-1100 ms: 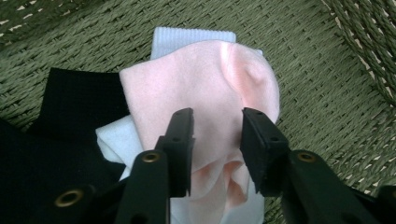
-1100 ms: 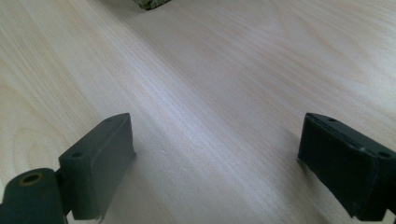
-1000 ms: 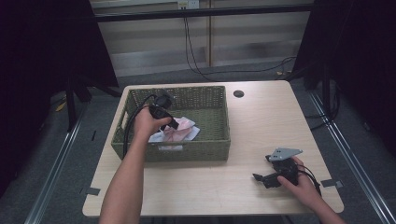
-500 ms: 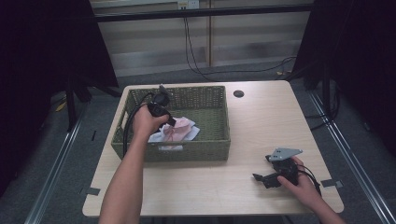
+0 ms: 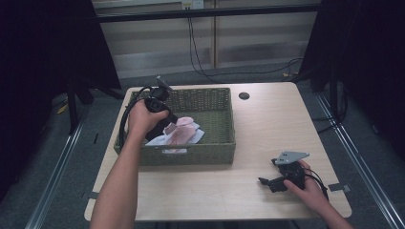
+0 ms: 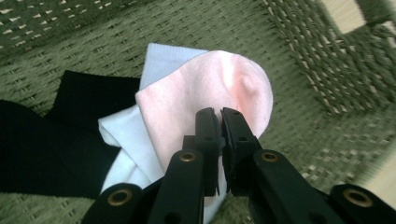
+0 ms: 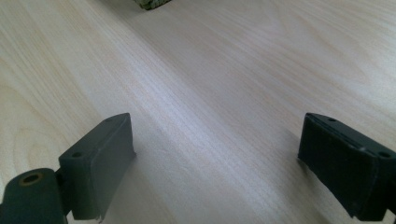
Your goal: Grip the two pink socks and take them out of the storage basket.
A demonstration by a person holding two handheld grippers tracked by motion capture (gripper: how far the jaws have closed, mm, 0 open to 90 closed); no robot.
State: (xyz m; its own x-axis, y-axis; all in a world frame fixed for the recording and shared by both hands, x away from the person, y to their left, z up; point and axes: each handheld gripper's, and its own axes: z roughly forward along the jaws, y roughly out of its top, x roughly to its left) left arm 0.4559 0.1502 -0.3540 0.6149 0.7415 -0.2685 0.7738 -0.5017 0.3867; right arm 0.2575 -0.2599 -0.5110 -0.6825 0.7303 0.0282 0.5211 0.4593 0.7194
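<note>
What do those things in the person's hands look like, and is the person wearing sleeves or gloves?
Each hand grips a black tool. The left tool has two slim black jaws on arms with brass-coloured rivets, and a thick black cable loops from it. The right tool carries a grey three-cornered plate on top, and its jaws end in blocky dark pads. Both forearms are bare, with no sleeves or gloves in sight.

Light wooden table carries a green wicker basket at its left. Right gripper rests on its right front.

left gripper jaws pinching pink sock; green wicker basket beneath
</note>
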